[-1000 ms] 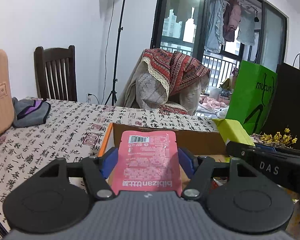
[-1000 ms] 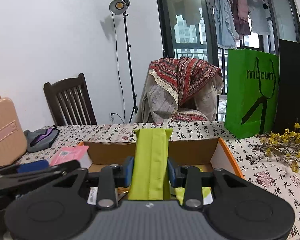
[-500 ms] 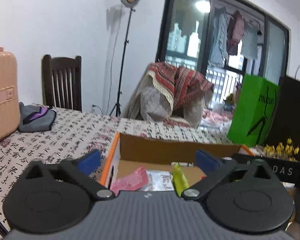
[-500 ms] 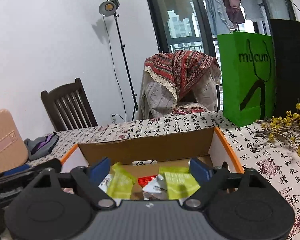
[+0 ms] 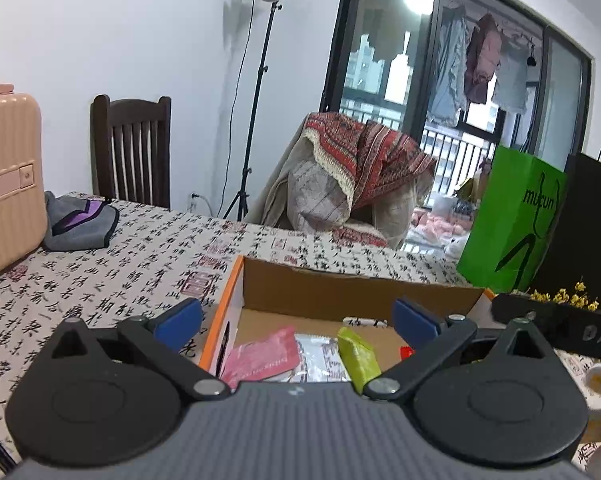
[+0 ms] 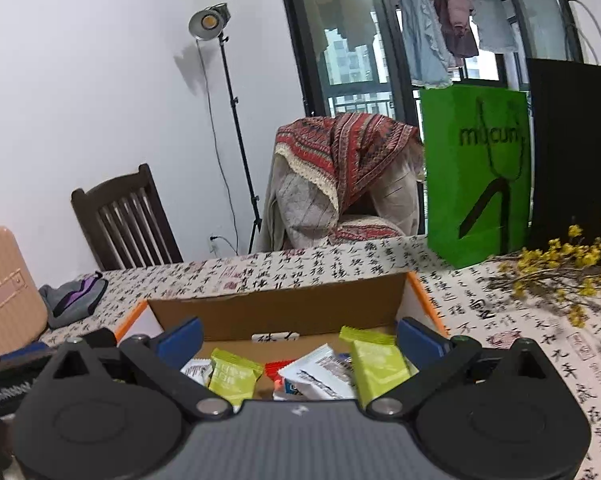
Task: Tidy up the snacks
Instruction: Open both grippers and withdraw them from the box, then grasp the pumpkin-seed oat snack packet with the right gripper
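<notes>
cardboard box [image 5: 340, 296], orange-edged, open-topped, stood on the calligraphy-print table [image 5: 112, 272]; it served as the snack bin

contents, left wrist view: pink packet [image 5: 260, 358] lying flat near the box's left wall, lime-green packet [image 5: 358, 354] beside it, clear-and-white wrappers between the two

contents, right wrist view: two lime-green packets [image 6: 376, 360], white wrappers [image 6: 320, 372], a scrap of red, all loose on the box floor

left tongs [image 5: 296, 320]: jaws spread to their widest, nothing between the blue pads, held over the near edge of the box and tipped gently downward

right tongs [image 6: 298, 338]: jaws had just been opening, now equally wide, nothing between them, same shallow downward tilt over the box

step judged: drop-off done for both; packets sat inside, no pad touching them

next move judged: draw both tongs back clear of the box walls and look for any snack outside the box; none showed on the table in either view

nearby, not involved: green paper bag [image 6: 476, 176], yellow flower sprig [image 6: 560, 272]
</notes>
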Demonstrator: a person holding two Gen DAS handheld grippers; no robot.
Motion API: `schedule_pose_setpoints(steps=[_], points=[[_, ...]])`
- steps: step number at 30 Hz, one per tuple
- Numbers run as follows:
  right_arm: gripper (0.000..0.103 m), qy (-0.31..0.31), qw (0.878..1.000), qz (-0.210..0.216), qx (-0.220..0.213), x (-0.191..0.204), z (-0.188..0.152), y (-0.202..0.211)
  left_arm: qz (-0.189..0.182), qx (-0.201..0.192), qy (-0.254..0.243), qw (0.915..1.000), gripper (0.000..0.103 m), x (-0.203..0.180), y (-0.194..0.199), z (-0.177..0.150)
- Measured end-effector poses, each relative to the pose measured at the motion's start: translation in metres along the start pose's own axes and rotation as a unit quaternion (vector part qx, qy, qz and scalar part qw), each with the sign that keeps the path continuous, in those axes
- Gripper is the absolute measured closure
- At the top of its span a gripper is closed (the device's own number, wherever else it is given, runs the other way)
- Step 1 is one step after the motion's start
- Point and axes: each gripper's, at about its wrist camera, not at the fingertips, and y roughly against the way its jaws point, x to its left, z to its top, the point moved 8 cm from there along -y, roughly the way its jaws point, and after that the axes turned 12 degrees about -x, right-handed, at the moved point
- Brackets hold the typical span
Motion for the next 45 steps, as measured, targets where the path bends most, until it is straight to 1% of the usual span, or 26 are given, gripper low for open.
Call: schedule_pose_setpoints(steps=[4, 9, 12, 22, 29, 33, 34, 36, 38, 39, 40, 41, 43, 45], points=[[0.000, 0.000, 1.000, -0.006, 0.003, -0.003, 0.004, 0.016, 0.001, 0.010, 0.000, 0.9999, 0.000, 0.004, 0.014, 0.004], [0.000, 0.010, 1.000, -0.007, 0.019, 0.000, -0.006, 0.039, 0.007, 0.017, -0.008, 0.9998, 0.000, 0.015, 0.038, 0.006], [0.000, 0.020, 0.999, -0.004, 0.029, 0.005, -0.018, 0.052, 0.008, 0.020, -0.009, 0.9997, 0.000, 0.023, 0.053, 0.002], [0.000, 0.055, 0.995, 0.008, 0.087, 0.024, -0.070, 0.083, 0.004, 0.066, -0.015, 0.9977, 0.000, 0.048, 0.087, -0.034], [0.000, 0.077, 0.988, 0.028, 0.129, 0.053, -0.106, 0.094, 0.004, 0.085, -0.023, 0.9961, 0.000, 0.065, 0.116, -0.056], [0.000, 0.088, 0.984, 0.035, 0.148, 0.069, -0.123, 0.092, 0.010, 0.087, -0.023, 0.9959, 0.000, 0.076, 0.127, -0.060], [0.003, 0.090, 0.984, 0.038, 0.152, 0.073, -0.128, 0.091, 0.011, 0.086, -0.022, 0.9960, 0.000, 0.078, 0.129, -0.061], [0.012, 0.095, 0.982, 0.036, 0.161, 0.080, -0.135, 0.089, 0.013, 0.086, -0.018, 0.9961, 0.000, 0.084, 0.134, -0.062], [0.027, 0.098, 0.980, 0.031, 0.168, 0.084, -0.141, 0.085, 0.015, 0.087, -0.014, 0.9960, 0.000, 0.088, 0.137, -0.064], [0.030, 0.097, 0.980, 0.028, 0.172, 0.085, -0.144, 0.083, 0.016, 0.088, -0.011, 0.9959, 0.000, 0.090, 0.138, -0.065], [0.036, 0.094, 0.980, 0.025, 0.176, 0.085, -0.147, 0.081, 0.017, 0.089, -0.010, 0.9958, 0.000, 0.091, 0.139, -0.066], [0.037, 0.090, 0.979, 0.022, 0.180, 0.085, -0.150, 0.079, 0.017, 0.091, -0.008, 0.9957, 0.000, 0.092, 0.141, -0.067], [0.041, 0.101, 0.980, 0.015, 0.171, 0.086, -0.152, 0.080, 0.017, 0.093, -0.008, 0.9955, 0.000, 0.093, 0.142, -0.070], [0.049, 0.105, 0.980, 0.020, 0.169, 0.088, -0.152, 0.084, 0.017, 0.095, -0.007, 0.9953, 0.000, 0.094, 0.144, -0.072]])
